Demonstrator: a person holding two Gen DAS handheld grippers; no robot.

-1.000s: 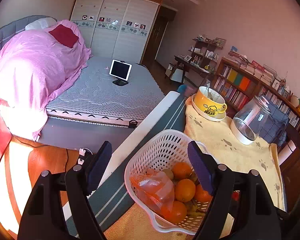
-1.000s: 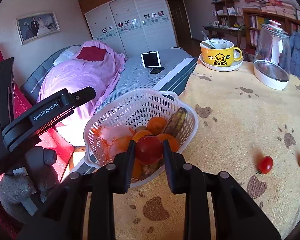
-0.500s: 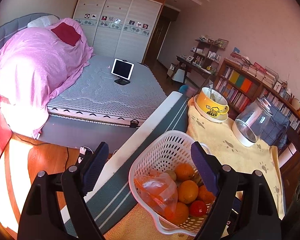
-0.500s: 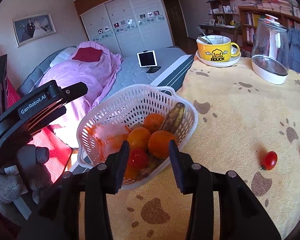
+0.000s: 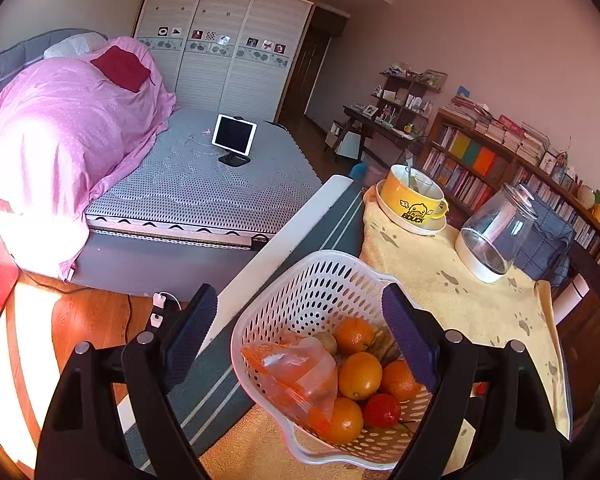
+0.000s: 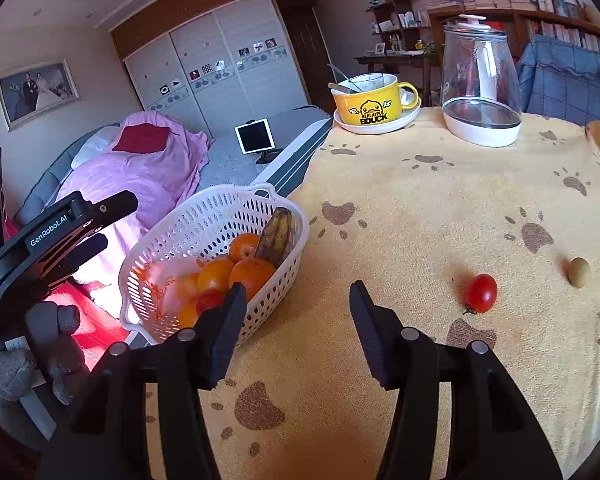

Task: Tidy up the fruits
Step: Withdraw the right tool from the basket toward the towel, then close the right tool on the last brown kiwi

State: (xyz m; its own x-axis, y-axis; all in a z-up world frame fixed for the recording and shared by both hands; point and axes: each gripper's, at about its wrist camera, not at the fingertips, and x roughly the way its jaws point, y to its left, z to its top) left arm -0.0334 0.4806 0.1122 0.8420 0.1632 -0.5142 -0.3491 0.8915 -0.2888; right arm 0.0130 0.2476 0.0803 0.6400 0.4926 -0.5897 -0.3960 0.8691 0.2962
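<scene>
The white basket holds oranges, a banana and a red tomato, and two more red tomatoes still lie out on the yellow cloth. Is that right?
Not quite. Only one red tomato lies on the yellow cloth; the other loose piece is a small greenish-tan fruit. The right wrist view shows both. The white basket does hold oranges, a banana and a tomato.

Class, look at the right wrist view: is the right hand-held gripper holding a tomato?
No: the right hand-held gripper is open and empty, while one tomato lies apart on the yellow cloth.
</scene>
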